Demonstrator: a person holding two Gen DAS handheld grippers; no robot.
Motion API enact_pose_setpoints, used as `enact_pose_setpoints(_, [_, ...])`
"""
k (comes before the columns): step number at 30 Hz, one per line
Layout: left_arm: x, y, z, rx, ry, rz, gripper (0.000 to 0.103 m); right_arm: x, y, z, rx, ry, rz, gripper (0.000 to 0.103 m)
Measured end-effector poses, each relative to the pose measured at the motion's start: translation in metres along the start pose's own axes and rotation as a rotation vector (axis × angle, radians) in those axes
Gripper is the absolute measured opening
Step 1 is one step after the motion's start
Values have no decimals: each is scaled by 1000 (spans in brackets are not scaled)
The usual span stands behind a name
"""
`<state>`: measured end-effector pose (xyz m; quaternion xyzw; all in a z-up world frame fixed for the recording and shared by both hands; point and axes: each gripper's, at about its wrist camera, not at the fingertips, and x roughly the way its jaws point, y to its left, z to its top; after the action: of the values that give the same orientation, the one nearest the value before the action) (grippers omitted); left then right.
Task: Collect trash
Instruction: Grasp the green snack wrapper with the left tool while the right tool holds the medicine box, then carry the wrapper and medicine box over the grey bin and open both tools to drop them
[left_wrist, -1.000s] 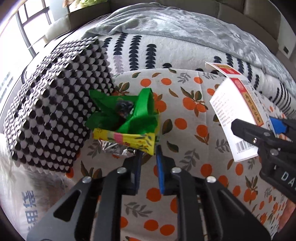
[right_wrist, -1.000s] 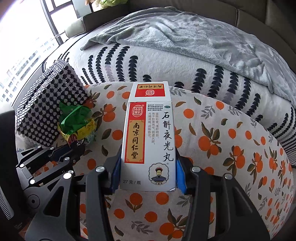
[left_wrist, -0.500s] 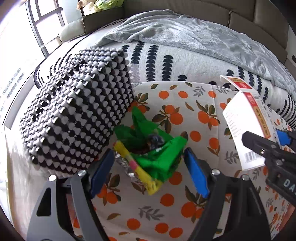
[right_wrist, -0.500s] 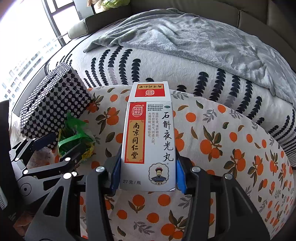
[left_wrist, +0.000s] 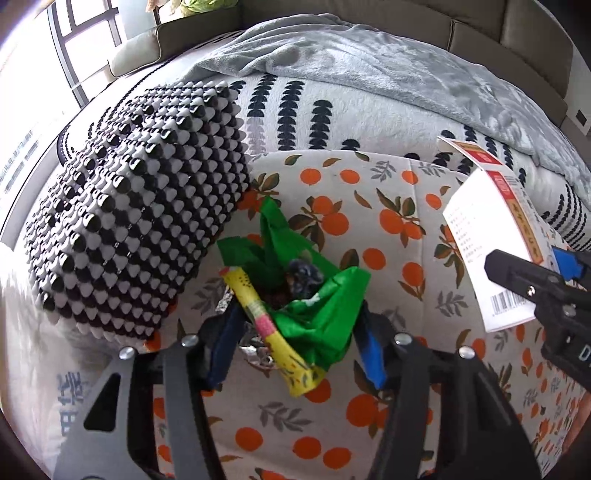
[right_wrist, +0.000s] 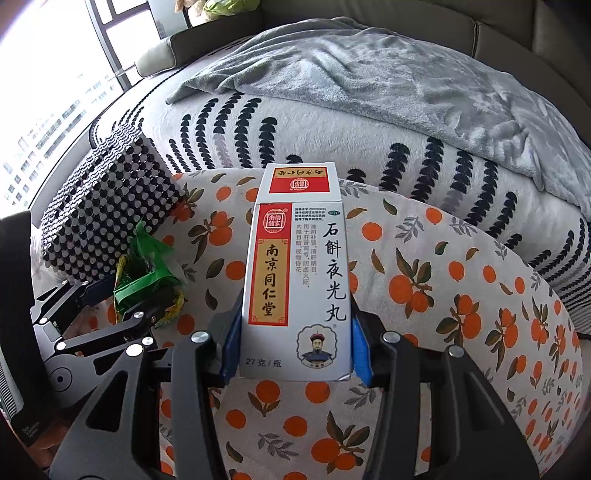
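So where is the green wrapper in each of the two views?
Left wrist: green wrapper at lower centre, between the left gripper fingers.
Right wrist: green wrapper at middle left, left of the box.
Shared landmark: the black-and-white cushion beside it.

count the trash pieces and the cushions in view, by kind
Crumpled wrappers: 1, the green and yellow wrapper, between the left gripper jaws.
Cartons: 1, the medicine box, clamped in the right gripper.
Cushions: 2, the black-and-white cushion and the orange-print cushion.
Total: 4.
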<state>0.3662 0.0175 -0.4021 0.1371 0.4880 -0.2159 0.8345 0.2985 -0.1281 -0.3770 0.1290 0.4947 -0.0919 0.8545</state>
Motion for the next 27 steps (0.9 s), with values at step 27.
enact_pose_setpoints(27, [-183,-27,-129,-385,-23,174,56,-136,39,-75,-494,33,224,46])
